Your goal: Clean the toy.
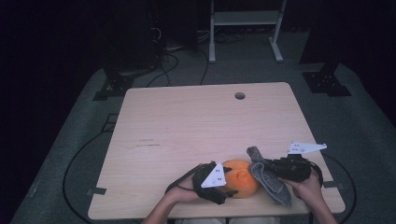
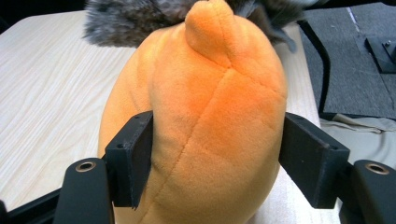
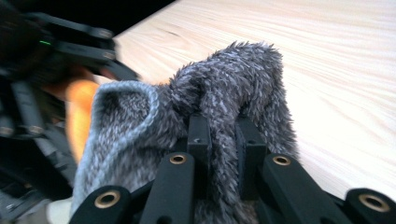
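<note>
Seemingly midway: from above, the orange plush toy point(image 1: 240, 178) sits at the table's point(image 1: 201, 121) near edge. Left tongs point(image 2: 217, 154) straddle it, pads touching. Right tongs point(image 3: 223, 140) are clamped on grey furry fabric point(image 3: 224, 98) beside it, not yet fitted.

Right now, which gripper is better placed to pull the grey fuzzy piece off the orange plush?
Probably the right gripper: its jaws already pinch the grey fuzzy piece. The left gripper is clamped on the orange plush, anchoring it near the table front edge.
</note>
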`<act>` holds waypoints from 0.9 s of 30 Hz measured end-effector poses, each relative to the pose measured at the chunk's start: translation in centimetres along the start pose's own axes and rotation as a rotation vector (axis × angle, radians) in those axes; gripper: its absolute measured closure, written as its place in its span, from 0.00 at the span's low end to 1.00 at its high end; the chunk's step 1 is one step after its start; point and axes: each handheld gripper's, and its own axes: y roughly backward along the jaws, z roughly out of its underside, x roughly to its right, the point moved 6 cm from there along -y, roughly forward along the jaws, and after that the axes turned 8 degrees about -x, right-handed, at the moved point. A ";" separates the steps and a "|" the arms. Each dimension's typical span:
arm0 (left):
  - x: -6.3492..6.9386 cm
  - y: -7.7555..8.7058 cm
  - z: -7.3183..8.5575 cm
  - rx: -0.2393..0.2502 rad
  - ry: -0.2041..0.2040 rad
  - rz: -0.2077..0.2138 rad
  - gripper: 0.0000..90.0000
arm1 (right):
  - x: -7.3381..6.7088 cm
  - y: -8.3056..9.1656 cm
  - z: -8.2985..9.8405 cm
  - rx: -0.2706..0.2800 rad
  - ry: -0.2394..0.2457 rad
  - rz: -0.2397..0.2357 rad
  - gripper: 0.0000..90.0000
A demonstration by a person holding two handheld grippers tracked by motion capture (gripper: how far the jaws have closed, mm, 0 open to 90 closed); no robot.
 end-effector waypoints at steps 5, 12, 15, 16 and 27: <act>-0.7 0.1 0.2 0.015 0.053 0.006 0.33 | -0.4 0.5 -0.5 0.049 -0.012 -0.004 0.87; -1.5 0.6 0.9 0.009 0.098 0.006 0.33 | 0.1 -0.3 0.0 0.036 -0.030 -0.029 0.87; -1.6 0.6 0.9 0.012 0.109 0.009 0.33 | 1.0 -0.1 0.7 0.027 -0.069 -0.018 0.87; -1.7 0.6 1.0 0.011 0.115 0.009 0.32 | 1.2 0.1 0.7 0.030 -0.072 -0.004 0.87; -2.5 0.8 1.5 0.022 0.165 0.012 0.32 | 1.1 -0.8 1.0 -0.002 -0.056 0.003 0.87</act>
